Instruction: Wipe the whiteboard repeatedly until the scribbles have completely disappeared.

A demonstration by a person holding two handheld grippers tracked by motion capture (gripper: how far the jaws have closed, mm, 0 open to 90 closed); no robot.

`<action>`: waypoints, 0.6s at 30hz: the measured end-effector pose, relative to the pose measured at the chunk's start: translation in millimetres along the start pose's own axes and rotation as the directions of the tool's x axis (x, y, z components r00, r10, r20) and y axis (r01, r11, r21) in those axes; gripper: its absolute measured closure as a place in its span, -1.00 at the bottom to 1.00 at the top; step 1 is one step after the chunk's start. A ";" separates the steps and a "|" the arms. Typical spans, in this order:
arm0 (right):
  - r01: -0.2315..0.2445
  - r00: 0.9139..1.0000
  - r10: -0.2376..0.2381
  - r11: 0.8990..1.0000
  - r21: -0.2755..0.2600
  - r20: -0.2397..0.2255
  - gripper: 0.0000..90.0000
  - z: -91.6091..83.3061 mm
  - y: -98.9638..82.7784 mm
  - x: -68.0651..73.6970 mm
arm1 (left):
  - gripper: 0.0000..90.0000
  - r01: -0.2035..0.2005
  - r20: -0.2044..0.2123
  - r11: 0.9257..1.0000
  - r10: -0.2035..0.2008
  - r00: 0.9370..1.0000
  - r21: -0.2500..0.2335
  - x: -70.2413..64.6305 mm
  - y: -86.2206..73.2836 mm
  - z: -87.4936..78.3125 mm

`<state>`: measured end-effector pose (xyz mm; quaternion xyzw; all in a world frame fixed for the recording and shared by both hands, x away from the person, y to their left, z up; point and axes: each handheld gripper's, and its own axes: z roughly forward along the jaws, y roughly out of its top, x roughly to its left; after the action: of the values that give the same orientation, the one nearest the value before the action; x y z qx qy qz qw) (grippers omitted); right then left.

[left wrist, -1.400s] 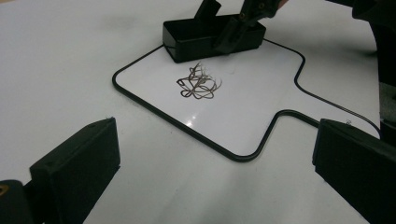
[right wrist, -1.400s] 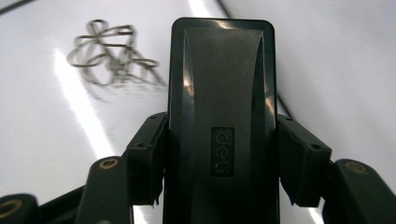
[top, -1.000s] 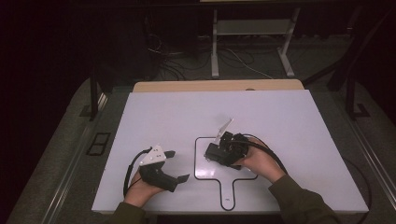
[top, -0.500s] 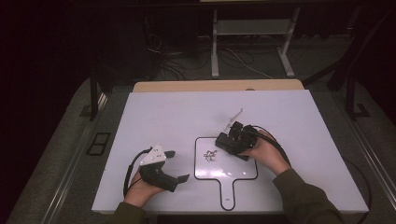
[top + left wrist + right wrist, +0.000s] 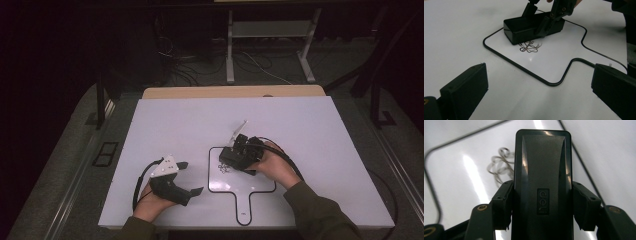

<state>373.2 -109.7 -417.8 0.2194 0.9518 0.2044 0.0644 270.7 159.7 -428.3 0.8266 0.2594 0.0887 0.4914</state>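
On the table (image 5: 310,130), inside the outlined panel (image 5: 235,187), my right gripper (image 5: 239,156) pins the box (image 5: 524,27) just above the paper clips (image 5: 530,47), my left gripper (image 5: 187,176) sitting apart at their left.

White rectangular tabletop (image 5: 170,125) with black paddle-shaped outline (image 5: 210,170) drawn near front edge. Light wooden board edge (image 5: 200,92) along far side. Behind: white metal stand legs (image 5: 230,60), tangled cables (image 5: 185,67) on dark grey carpeted floor (image 5: 65,150).
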 end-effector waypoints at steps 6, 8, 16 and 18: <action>0.053 0.998 -0.053 0.999 0.003 -0.034 -0.14 4.4 13.6 23.4 | -1.00 -0.003 0.001 1.000 0.003 1.000 0.002 -0.3 0.1 0.1; 0.066 0.997 -0.066 0.998 0.006 -0.040 -0.14 5.2 16.0 27.7 | -1.00 -0.004 0.002 1.000 0.004 1.000 0.003 -0.4 0.1 0.2; 0.031 0.999 -0.031 0.999 0.006 -0.007 -0.14 4.9 13.6 11.2 | -1.00 -0.002 0.000 1.000 0.002 1.000 -0.001 -0.5 -0.1 -0.3; 0.002 1.000 -0.002 1.000 0.008 0.013 -0.14 3.8 10.1 1.1 | -1.00 -0.002 0.000 1.000 0.002 1.000 0.000 -0.2 -0.1 -0.3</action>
<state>376.9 -99.5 -417.1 0.2201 0.9523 0.1994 0.0698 270.4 159.9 -428.3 0.8269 0.2586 0.0891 0.4914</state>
